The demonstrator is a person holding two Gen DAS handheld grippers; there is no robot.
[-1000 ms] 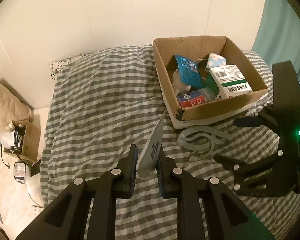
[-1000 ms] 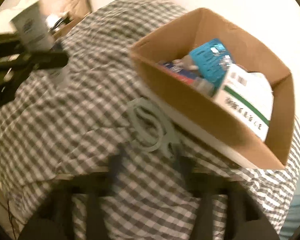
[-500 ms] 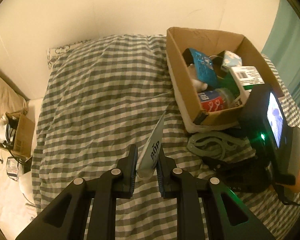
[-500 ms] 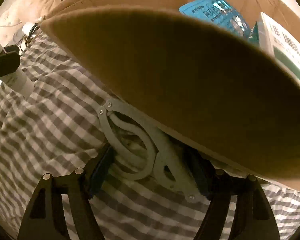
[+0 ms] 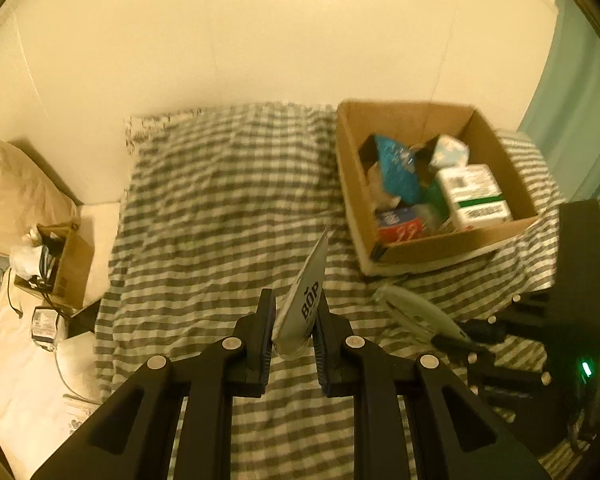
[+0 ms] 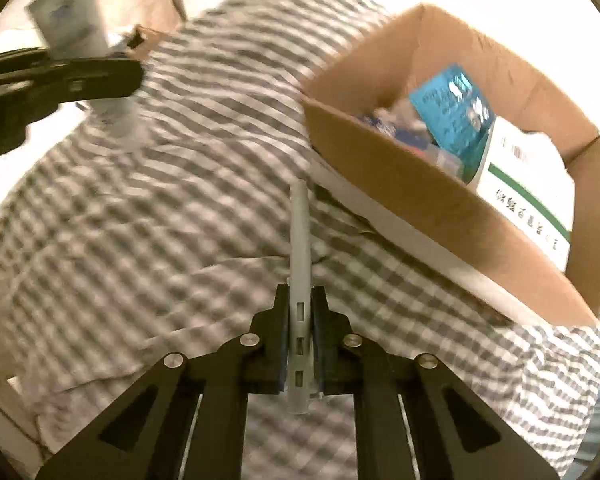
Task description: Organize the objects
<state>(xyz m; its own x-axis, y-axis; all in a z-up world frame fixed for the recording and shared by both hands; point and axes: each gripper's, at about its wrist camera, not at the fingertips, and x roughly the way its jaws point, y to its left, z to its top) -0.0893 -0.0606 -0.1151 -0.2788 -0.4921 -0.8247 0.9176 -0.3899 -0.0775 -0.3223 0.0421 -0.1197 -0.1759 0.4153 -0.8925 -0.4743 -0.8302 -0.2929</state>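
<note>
- bed with checked sheet (image 5: 220,208) under a pale wall; cardboard box (image 5: 440,246) sat at 1 o'clock from the left gripper (image 5: 294,320).
- left jaws clamped on white tube (image 5: 306,296), long axis toward 12.
- right gripper (image 6: 300,320) pinched the grey hanger (image 6: 300,240) edge-on; box at 2 o'clock, nearer this hand.

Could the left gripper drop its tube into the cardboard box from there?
Probably yes. The left gripper is clamped on the tube, and the cardboard box sits ahead and to its right, open-topped though fairly full. Nothing stands between them; the right gripper holds the grey hanger nearer.
</note>
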